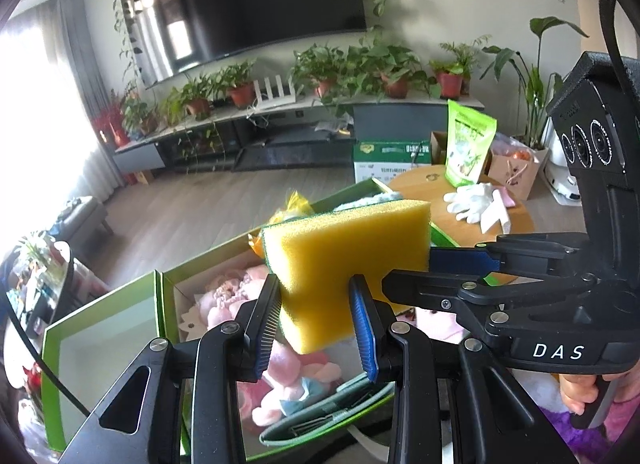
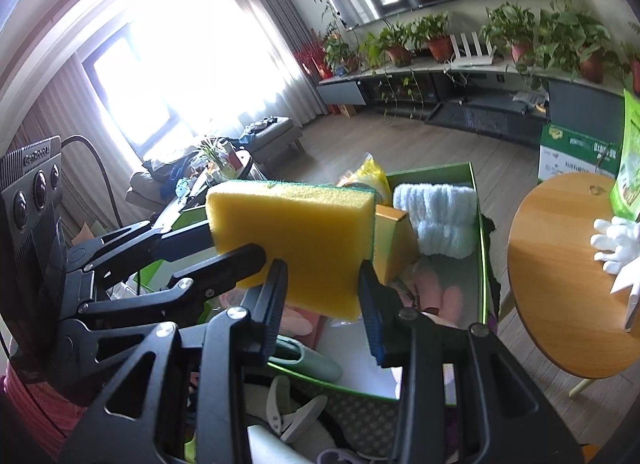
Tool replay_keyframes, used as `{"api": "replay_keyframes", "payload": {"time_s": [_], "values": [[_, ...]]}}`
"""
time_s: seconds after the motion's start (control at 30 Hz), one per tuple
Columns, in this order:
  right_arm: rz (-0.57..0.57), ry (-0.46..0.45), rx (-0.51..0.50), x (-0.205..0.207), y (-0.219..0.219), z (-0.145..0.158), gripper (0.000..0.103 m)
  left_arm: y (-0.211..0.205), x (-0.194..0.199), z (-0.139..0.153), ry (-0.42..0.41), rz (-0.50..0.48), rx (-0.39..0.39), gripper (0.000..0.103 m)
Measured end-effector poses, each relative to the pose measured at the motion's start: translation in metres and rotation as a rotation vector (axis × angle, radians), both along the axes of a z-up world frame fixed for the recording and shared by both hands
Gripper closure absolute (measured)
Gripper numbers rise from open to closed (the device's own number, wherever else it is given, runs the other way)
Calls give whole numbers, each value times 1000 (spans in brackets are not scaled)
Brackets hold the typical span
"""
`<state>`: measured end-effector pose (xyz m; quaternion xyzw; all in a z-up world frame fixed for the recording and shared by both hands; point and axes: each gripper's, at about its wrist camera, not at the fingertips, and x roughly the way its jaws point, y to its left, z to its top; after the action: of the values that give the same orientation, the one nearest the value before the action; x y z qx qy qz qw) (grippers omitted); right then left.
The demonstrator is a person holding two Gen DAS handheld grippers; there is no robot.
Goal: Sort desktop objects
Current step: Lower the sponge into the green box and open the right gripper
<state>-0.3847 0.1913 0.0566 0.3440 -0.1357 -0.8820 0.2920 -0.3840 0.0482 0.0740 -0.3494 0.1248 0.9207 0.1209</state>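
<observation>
A yellow sponge [image 1: 344,260] with a green scouring back is held in the air above an open green box [image 1: 120,304]. My left gripper [image 1: 316,324] is shut on its near end. My right gripper [image 2: 324,304] is shut on the same sponge [image 2: 296,236] from the other side; its fingers [image 1: 464,260] reach in from the right in the left wrist view. The left gripper's fingers [image 2: 224,260] show at the sponge's left end in the right wrist view. The box [image 2: 480,232] holds pink soft items, a rolled white towel [image 2: 440,220] and a yellow packet.
A round wooden table [image 2: 560,276] stands to the right with white gloves [image 1: 472,200] and a green pouch [image 1: 468,144] on it. A green-and-white carton [image 1: 388,160] sits on the floor behind. A TV stand with potted plants lines the far wall.
</observation>
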Motion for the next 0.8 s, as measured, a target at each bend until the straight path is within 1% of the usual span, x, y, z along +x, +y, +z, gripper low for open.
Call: {"api": "replay_keyframes", "payload": {"time_s": [0.2, 0.33, 0.47, 0.7, 0.8], "values": [[-4, -37, 16, -9, -4, -12, 67, -4, -13, -14, -41, 12, 1, 69], [0, -65, 34, -11, -10, -19, 67, -7, -19, -24, -55, 29, -16, 69], [12, -86, 51, -13, -16, -25, 67, -13, -25, -33, -87, 71, -43, 69], [21, -91, 87, -11, -23, -27, 69, -18, -29, -42, -132, 109, -84, 69], [24, -95, 96, -10, -24, -28, 69, -17, -30, -44, -130, 123, -105, 69]]}}
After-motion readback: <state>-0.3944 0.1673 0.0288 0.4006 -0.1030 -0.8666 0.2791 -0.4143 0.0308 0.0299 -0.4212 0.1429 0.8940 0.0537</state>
